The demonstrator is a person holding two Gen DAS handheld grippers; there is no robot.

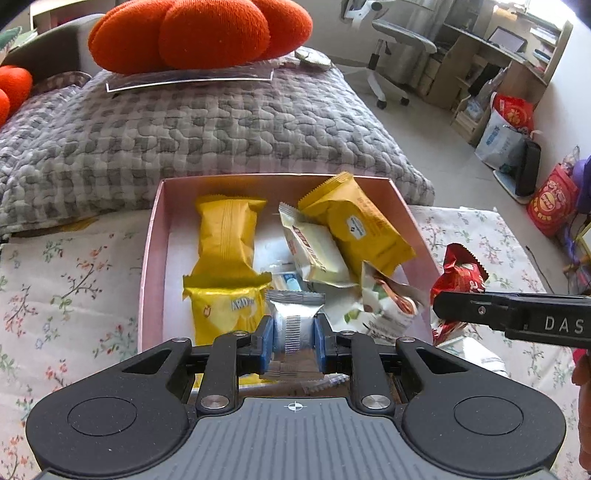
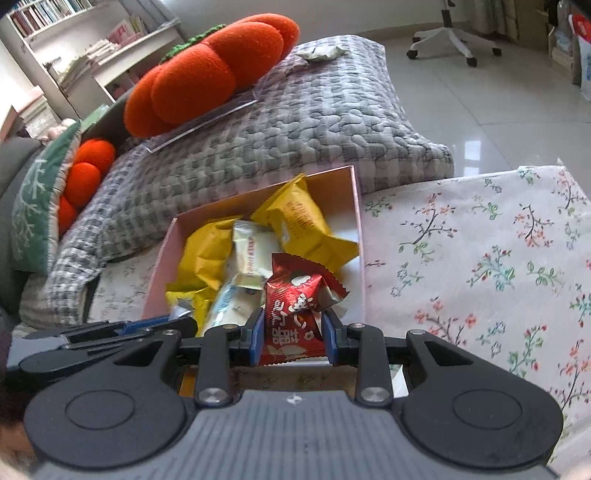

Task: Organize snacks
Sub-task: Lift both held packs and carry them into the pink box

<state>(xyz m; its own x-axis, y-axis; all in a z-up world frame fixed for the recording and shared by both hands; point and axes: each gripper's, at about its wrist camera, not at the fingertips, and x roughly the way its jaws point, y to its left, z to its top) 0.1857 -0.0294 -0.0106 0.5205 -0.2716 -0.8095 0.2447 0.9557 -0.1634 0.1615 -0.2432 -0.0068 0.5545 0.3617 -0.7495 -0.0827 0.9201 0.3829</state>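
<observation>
A pink box on a flowered cloth holds several snack packets: yellow ones, a cream bar and a white packet with brown print. My left gripper is shut on a silver packet over the box's near edge. My right gripper is shut on a red packet, held over the box's near right corner. The right gripper's finger enters the left wrist view from the right.
A grey checked quilt lies behind the box with an orange cushion on a clear tray. The flowered cloth spreads to the right. An office chair, desk and bags stand on the floor beyond.
</observation>
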